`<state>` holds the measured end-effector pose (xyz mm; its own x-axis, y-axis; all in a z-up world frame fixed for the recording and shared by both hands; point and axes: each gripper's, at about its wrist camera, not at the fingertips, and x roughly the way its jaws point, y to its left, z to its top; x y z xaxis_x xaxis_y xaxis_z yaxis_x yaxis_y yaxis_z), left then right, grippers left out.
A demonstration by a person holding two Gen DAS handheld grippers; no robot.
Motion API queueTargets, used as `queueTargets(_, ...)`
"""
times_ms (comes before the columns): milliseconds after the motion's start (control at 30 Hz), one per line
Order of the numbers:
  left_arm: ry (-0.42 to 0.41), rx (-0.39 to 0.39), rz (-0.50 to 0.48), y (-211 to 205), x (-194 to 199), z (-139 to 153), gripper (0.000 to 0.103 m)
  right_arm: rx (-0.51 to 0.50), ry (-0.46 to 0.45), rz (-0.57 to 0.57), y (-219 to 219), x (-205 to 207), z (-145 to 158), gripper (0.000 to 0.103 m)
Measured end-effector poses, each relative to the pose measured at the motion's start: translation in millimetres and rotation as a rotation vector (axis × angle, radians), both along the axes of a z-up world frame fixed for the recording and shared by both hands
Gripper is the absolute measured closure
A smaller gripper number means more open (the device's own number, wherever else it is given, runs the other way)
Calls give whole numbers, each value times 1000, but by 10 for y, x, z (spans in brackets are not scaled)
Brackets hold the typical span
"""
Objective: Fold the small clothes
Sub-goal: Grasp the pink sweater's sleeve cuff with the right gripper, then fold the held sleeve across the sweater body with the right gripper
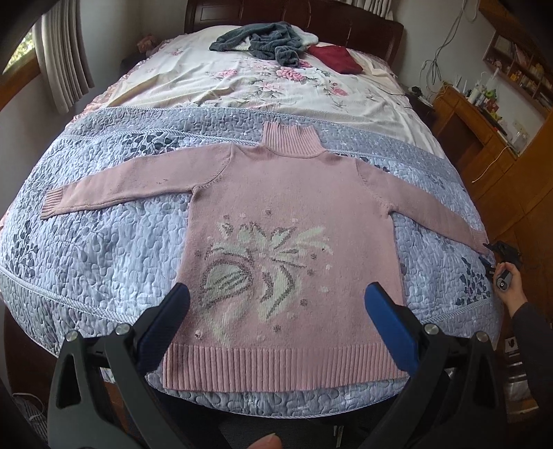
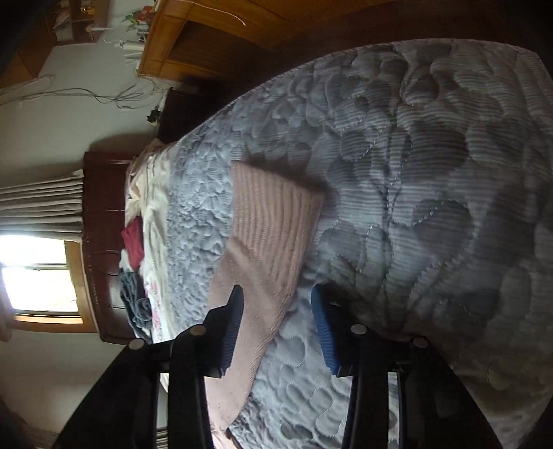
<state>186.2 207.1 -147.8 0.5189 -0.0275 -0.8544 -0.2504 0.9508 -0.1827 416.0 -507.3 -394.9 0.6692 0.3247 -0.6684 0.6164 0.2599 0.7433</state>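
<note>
pink sweater (image 1: 287,214) flat, collar toward headboard (image 1: 293,13)

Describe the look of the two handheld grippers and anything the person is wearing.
Left gripper: black plastic frame with triangular cut-outs, silver pivot bolts, ribbed blue finger pads. Right gripper has the same build. The right hand emerges from a dark long sleeve.

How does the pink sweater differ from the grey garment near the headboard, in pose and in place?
The pink sweater lies flat and spread out, sleeves stretched to both sides; the grey garment lies in a crumpled heap. The sweater rests on the blue quilt at the near end of the bed; the grey garment sits on the floral sheet at the far end. The sweater carries a pale knitted motif; the grey one looks plain. Neither is folded yet.
</note>
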Motion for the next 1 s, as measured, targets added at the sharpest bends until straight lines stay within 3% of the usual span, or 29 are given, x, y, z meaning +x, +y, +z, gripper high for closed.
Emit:
queueTargets(267,37,-57,-10,43,193,-249,3,-28,-30,15,-63,270,-78,75)
queueTargets(333,34,-61,-22,74,190,-270,3,-55,-36,26,-48,291,-4,94)
queueTargets(367,29,-67,-26,100,183,-279,3,-67,-50,25,-28,283,62,94)
queueTargets(567,52,-150,2,315,126,-341,3,-259,-164,145,450,438,930,97)
queueTargets(800,52,-197,80,626,40,-388,3,-429,-332,325,1486,620,2039,97)
queueTargets(1000,29,-260,103,868,59,-446,3,-521,-429,469,2434,708,2477,97)
